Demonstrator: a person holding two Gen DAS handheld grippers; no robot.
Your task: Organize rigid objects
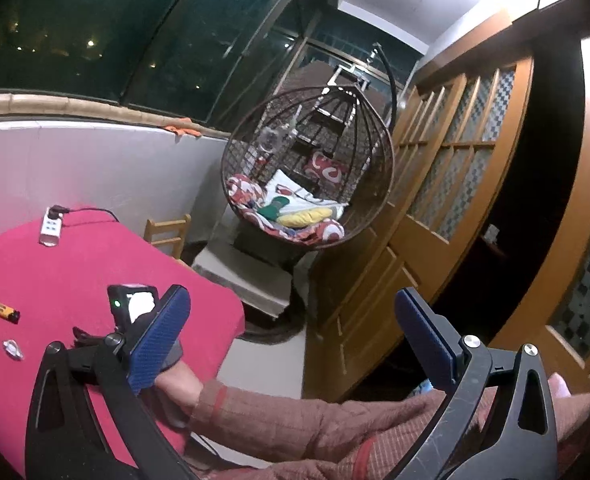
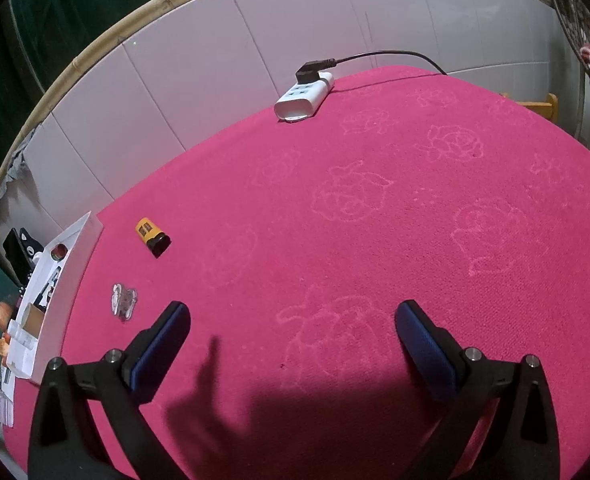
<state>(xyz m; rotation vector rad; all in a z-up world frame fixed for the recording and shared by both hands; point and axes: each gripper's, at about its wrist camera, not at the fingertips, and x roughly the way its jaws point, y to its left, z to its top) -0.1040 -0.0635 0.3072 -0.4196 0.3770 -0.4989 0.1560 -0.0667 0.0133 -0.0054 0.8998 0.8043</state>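
Note:
An orange and black lighter point(image 2: 153, 237) lies on the red tablecloth point(image 2: 375, 220) at the left; it also shows in the left wrist view point(image 1: 3, 310). A small clear trinket point(image 2: 123, 302) lies nearer, also seen in the left wrist view point(image 1: 13, 349). My right gripper point(image 2: 293, 340) is open and empty above the cloth, to the right of both. My left gripper point(image 1: 291, 332) is open and empty, held off the table's right edge above the person's arm point(image 1: 295, 424). The right gripper's body point(image 1: 135, 312) shows beside its left finger.
A white power strip point(image 2: 304, 98) with a black plug and cord lies at the table's far edge by the tiled wall. A white box point(image 2: 51, 292) with several small items stands at the left edge. A hanging wicker chair point(image 1: 307, 176), wooden chair point(image 1: 167, 234) and wooden doors point(image 1: 455, 184) stand beyond.

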